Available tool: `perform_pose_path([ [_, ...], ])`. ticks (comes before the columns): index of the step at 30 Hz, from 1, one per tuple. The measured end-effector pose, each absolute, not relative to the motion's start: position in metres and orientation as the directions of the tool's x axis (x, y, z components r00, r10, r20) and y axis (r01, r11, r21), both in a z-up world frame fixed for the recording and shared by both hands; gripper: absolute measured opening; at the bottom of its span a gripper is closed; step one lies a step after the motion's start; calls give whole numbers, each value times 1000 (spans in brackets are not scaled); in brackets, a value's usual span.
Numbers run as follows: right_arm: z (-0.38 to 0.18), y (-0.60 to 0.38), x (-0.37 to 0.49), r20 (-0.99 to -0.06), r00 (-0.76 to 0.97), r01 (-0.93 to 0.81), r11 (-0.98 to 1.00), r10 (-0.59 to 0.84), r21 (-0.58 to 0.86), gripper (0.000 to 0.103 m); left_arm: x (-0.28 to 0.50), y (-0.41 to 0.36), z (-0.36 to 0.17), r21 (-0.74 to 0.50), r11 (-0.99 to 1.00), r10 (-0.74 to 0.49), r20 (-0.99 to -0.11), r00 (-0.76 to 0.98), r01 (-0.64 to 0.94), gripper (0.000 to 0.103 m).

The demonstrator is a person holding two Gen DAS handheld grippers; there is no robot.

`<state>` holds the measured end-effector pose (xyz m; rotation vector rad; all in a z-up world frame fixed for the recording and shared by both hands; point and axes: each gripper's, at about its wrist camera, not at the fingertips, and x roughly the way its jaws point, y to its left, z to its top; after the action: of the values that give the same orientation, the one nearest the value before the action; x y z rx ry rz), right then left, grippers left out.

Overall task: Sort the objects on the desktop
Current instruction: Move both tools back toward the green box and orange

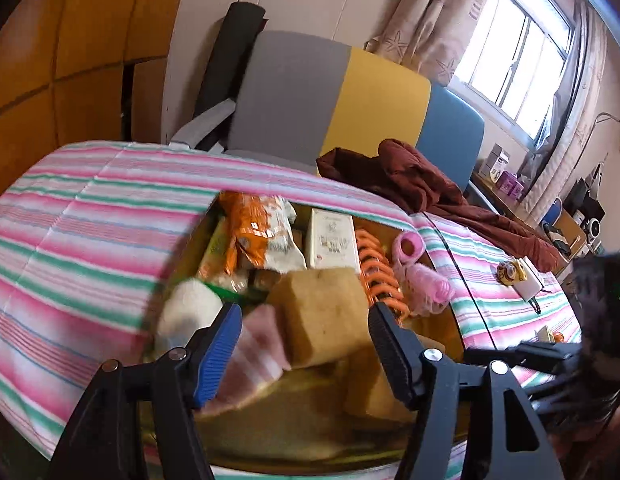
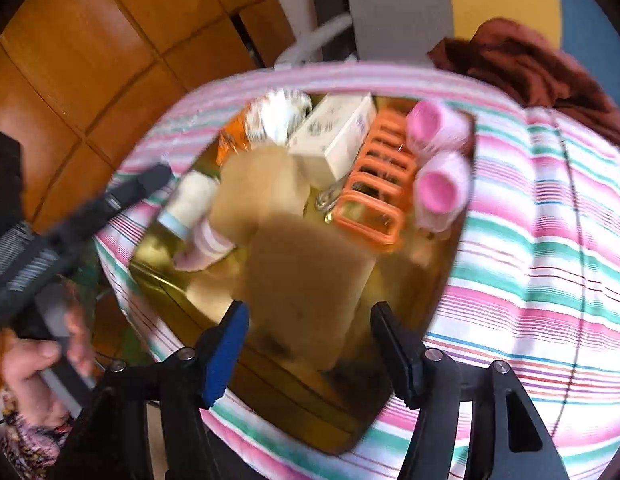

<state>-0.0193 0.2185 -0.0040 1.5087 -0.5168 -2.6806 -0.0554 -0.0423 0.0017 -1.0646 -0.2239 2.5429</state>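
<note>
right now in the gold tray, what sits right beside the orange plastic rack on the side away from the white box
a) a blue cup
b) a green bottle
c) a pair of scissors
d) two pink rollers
d: the two pink rollers lie against the orange rack along the tray's edge, with the white box on the rack's other side.

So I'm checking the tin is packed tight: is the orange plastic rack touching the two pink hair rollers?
Touching. In the right wrist view the orange plastic rack sits directly against the pink hair rollers, with no gap visible.
</note>
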Motion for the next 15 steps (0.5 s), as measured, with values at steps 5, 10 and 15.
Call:
perform_pose_path([
  [5, 13, 229, -1, -814, -564, -190, -937, -142, 294, 65, -43, -12, -3, -279, -881, 464, -667, -583, -382, 66],
  [10, 23, 244, 23, -798, -583, -219, -915, -155, 338, 65, -30, 40, -15, -44, -865, 345, -775, -529, -500, 50],
  [15, 28, 261, 44, -779, -614, -262, -898, -129, 355, 65, -38, 68, -29, -75, -857, 362, -791, -493, -510, 35],
])
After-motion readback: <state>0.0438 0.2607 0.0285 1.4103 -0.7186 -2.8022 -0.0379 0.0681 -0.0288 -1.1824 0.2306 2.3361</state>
